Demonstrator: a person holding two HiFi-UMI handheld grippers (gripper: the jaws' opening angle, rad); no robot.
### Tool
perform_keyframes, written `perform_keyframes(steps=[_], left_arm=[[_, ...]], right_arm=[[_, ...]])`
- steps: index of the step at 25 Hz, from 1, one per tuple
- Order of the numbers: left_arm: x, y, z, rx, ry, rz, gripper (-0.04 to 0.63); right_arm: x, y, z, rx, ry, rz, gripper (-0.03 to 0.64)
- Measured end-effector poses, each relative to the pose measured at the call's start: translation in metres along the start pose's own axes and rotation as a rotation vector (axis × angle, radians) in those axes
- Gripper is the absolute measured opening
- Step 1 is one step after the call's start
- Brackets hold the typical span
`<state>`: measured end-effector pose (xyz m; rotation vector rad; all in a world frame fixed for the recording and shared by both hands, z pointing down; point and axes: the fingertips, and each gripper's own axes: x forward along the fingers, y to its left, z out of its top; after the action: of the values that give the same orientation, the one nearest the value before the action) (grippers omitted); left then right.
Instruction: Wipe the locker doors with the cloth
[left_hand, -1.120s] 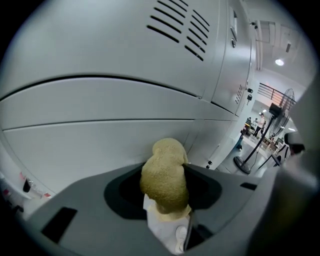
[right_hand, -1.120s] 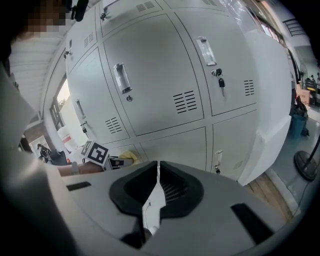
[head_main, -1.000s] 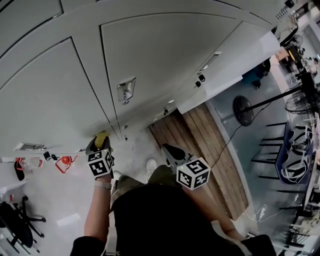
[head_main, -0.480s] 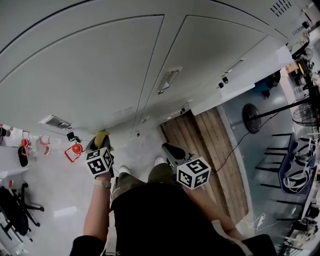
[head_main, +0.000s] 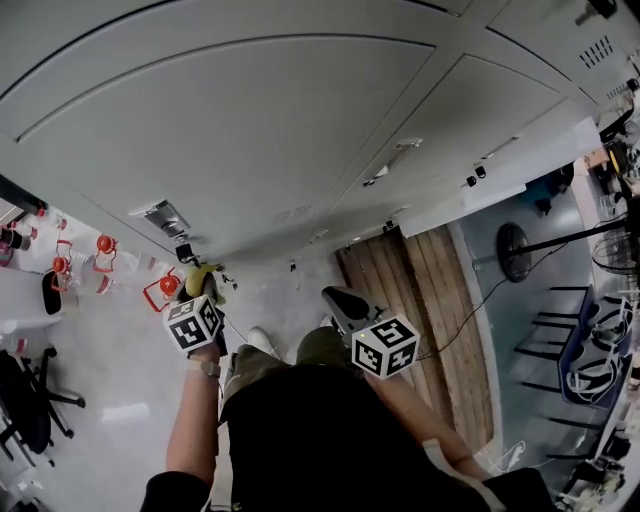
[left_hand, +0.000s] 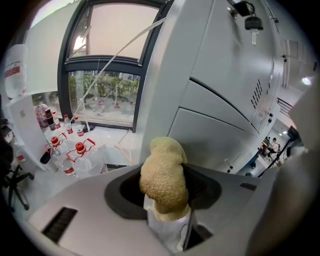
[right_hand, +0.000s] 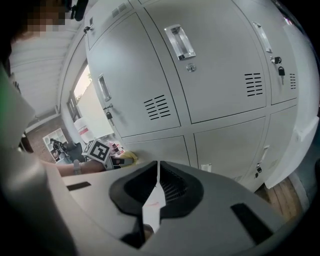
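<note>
Left gripper (head_main: 198, 296): jaws clamped on the yellow cloth (left_hand: 164, 179), which stands up out of them in a bunched wad. The cloth sits low down at the left-hand end of the lockers (right_hand: 215, 80), beside the corner of the bank. No view confirms contact with the metal.

Right gripper (right_hand: 156, 197): jaws closed flat together with nothing between them. It is held clear of the lockers, facing the lower doors.

Locker doors: grey, with recessed handles (right_hand: 180, 42) and vent slots; keys hang in some locks.

Beyond the lockers' left end: a window (left_hand: 102, 75) and clear bottles with red caps (left_hand: 75, 155).

At the foot of the lockers, to the right: a wooden floor strip (head_main: 430, 300)
</note>
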<state>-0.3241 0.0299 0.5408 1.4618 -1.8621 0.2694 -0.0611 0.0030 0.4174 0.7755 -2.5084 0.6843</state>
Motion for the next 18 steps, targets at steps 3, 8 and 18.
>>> perform_keyframes(steps=[3, 8, 18], left_arm=[[0.002, 0.008, -0.005, -0.015, 0.013, 0.003, 0.183], [0.013, 0.007, -0.012, -0.025, 0.037, -0.001, 0.183], [0.041, -0.039, -0.024, 0.021, 0.099, -0.051, 0.183]], right_arm=[[0.003, 0.004, -0.002, -0.004, 0.007, 0.005, 0.028], [0.000, -0.003, -0.005, 0.005, 0.011, -0.015, 0.028], [-0.029, -0.038, -0.009, 0.044, -0.003, -0.081, 0.028]])
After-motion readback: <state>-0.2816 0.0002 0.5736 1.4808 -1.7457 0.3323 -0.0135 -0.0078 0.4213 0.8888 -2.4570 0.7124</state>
